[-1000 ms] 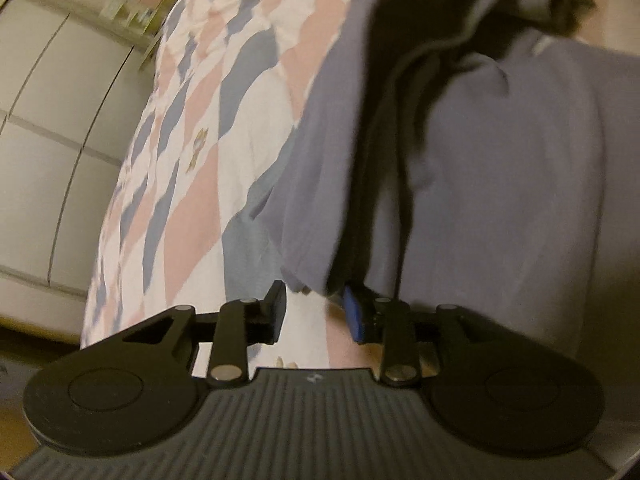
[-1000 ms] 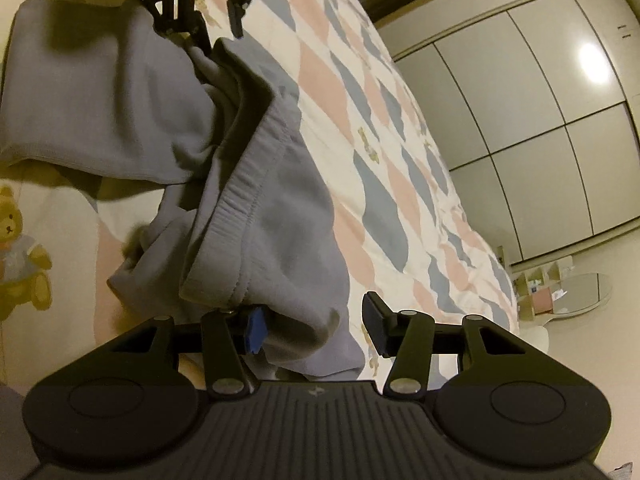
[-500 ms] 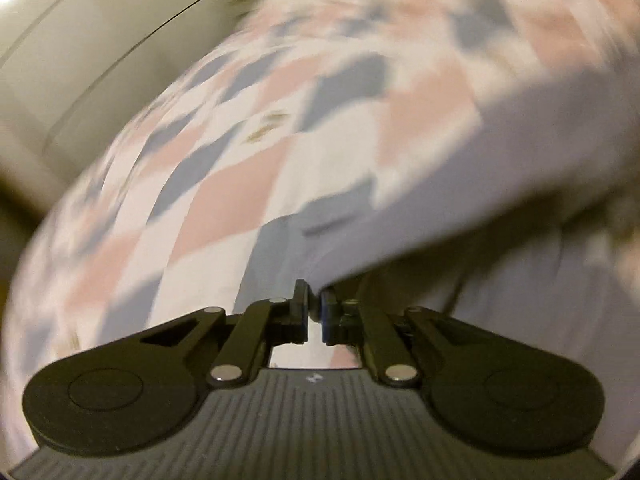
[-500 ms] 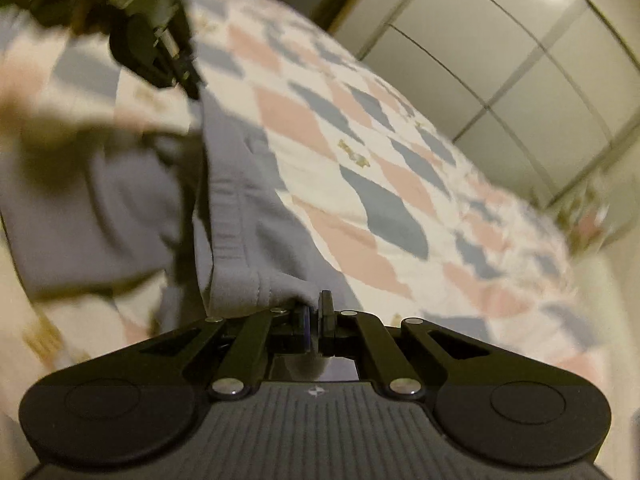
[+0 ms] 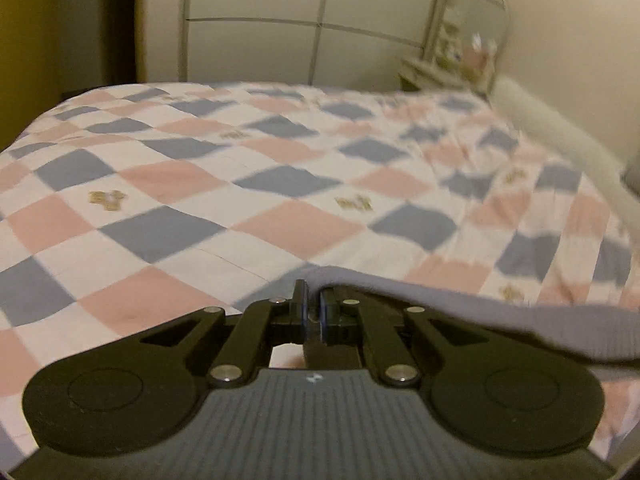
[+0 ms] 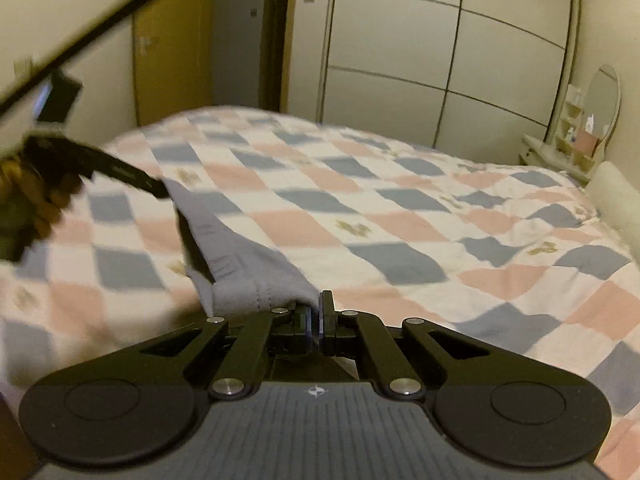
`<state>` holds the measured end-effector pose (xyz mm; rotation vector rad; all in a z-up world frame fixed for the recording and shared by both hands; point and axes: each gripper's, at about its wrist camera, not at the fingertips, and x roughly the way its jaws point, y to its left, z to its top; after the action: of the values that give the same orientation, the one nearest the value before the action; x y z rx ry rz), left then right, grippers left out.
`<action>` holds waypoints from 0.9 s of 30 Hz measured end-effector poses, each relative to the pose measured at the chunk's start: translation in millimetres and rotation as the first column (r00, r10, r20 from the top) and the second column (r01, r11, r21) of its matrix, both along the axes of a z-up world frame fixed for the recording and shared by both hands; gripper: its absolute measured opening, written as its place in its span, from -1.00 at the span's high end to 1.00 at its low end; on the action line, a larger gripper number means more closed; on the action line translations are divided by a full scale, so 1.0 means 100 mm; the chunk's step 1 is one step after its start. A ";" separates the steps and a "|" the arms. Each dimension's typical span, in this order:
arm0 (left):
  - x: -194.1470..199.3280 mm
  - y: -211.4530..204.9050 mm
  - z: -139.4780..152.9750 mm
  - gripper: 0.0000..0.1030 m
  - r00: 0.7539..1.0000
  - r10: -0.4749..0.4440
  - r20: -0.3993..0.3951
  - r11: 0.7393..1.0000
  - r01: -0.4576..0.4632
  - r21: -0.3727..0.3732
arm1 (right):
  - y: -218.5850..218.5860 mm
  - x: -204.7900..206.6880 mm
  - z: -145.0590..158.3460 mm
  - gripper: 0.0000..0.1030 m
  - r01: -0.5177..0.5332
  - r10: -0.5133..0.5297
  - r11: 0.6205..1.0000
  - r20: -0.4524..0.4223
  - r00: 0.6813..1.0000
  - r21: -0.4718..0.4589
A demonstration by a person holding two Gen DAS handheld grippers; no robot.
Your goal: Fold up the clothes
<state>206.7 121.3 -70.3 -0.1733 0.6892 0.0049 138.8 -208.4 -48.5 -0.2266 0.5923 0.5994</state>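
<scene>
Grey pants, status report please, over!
Left gripper shut on pants. Right gripper shut on pants. Waistband stretched between them above quilt. Nothing in the way.

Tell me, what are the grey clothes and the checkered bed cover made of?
The grey garment looks like soft, matte knit, perhaps cotton jersey: it sags and shows a stitched hem. The bed cover looks like thin printed woven fabric, likely cotton, lying in shallow wrinkles. Exact fibres cannot be told.
</scene>
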 end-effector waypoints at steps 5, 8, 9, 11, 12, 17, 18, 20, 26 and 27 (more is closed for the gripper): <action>-0.37 0.73 0.48 0.93 0.997 0.021 0.073 0.999 -0.018 -0.031 | 0.65 -0.50 0.28 0.97 0.018 -0.007 0.985 -0.060 0.998 0.173; -0.64 1.22 0.94 0.95 0.986 0.036 0.160 0.999 -0.041 0.026 | 1.13 -0.74 0.44 0.96 -0.018 0.045 0.955 -0.085 0.995 0.296; -0.73 1.39 1.12 0.96 0.980 0.045 0.196 0.997 -0.055 0.048 | 1.29 -0.81 0.55 0.96 -0.047 0.076 0.943 -0.075 0.994 0.329; -0.89 1.65 1.50 1.00 0.959 0.059 0.278 0.990 -0.093 0.109 | 1.58 -0.92 0.79 0.97 -0.097 0.123 0.916 -0.043 0.991 0.390; -0.95 1.77 1.74 1.00 0.942 0.059 0.330 0.984 -0.111 0.138 | 1.67 -0.94 0.90 0.97 -0.114 0.139 0.902 -0.031 0.990 0.416; -1.06 1.99 2.68 1.00 0.885 -0.039 0.464 0.971 -0.076 0.226 | 1.90 -0.99 1.46 0.97 -0.124 0.111 0.887 0.056 0.992 0.445; -1.07 1.97 2.77 1.00 0.881 -0.063 0.468 0.965 -0.065 0.252 | 1.89 -0.98 1.49 0.97 -0.100 0.083 0.899 0.059 0.995 0.426; -1.06 1.94 2.82 0.90 0.886 -0.099 0.452 0.958 -0.037 0.283 | 1.81 -0.87 1.41 0.97 -0.015 0.016 0.923 0.001 1.000 0.385; -1.03 1.61 1.15 0.76 0.987 -0.153 0.043 0.974 0.143 0.178 | 1.40 -0.41 0.60 0.96 0.269 -0.194 0.939 -0.312 0.930 0.215; -1.06 1.52 0.76 0.77 0.986 -0.158 -0.057 0.976 0.165 0.139 | 1.32 -0.33 0.46 0.96 0.302 -0.223 0.934 -0.349 0.910 0.190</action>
<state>100.4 273.6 5.9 0.0217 0.7438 -0.0972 105.9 -76.1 -2.7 0.1853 0.8439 0.4398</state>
